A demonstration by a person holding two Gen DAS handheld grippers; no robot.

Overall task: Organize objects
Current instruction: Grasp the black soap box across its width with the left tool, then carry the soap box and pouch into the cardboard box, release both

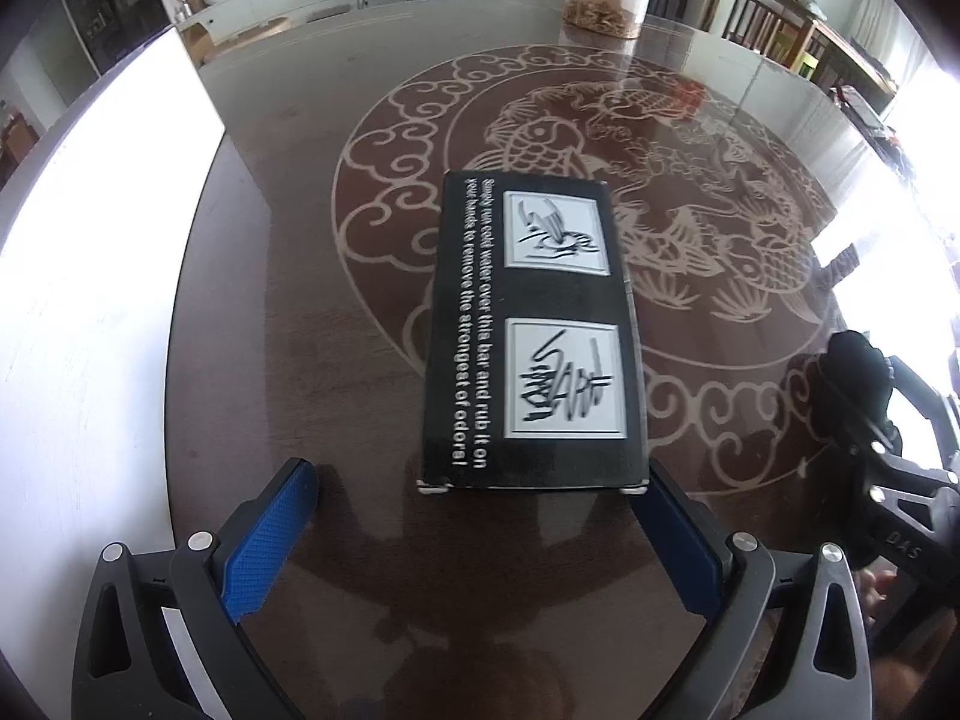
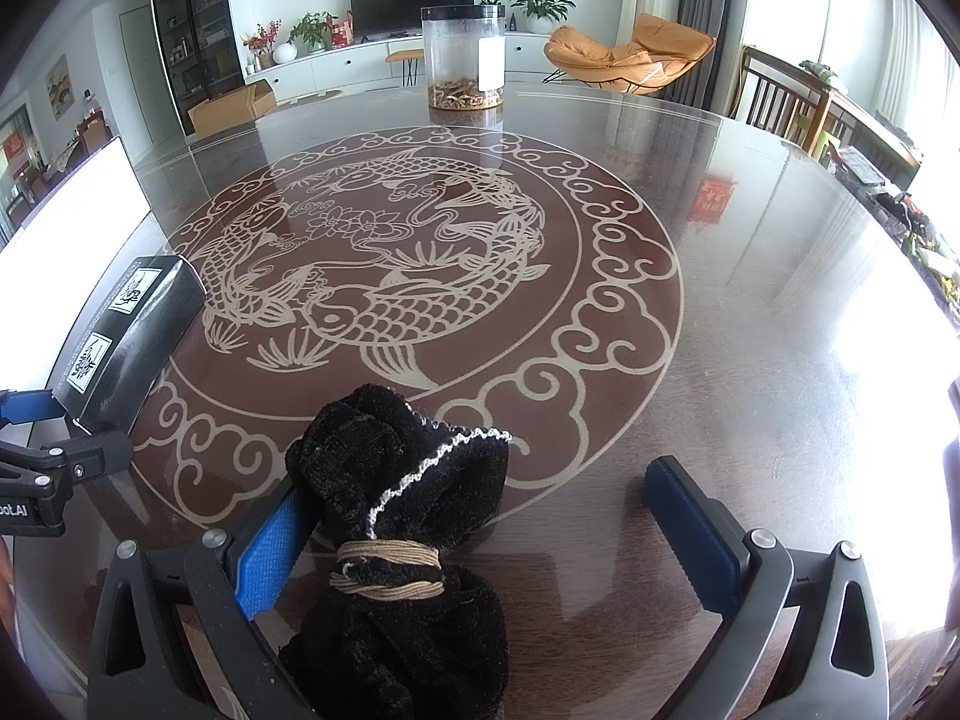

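Fingers on my left gripper (image 1: 480, 516) are spread wide, blue pads either side of the near end of the black box (image 1: 531, 330), and honestly I can't tell if the right-hand pad is touching the box corner or just beside it. Left wrist view gives me the box top dead on: two white picture panels and a line of white text about rubbing a bar under cold water. Right wrist view only catches that box side-on at the far left edge, with the left gripper's frame under it. On the right gripper (image 2: 480, 540) the fingers are also apart, and the black velvet pouch (image 2: 408, 540), tied shut with tan cord, sits between them leaning against the left pad, well clear of the other one. Whatever's in the pouch is hidden. From the left camera the pouch is just a dark lump at the right edge. Clear jar with a black lid (image 2: 463, 57) stands at the far side of the table (image 2: 750, 300), brownish bits in the bottom, can't make out what. In the left view its lid is cut off.
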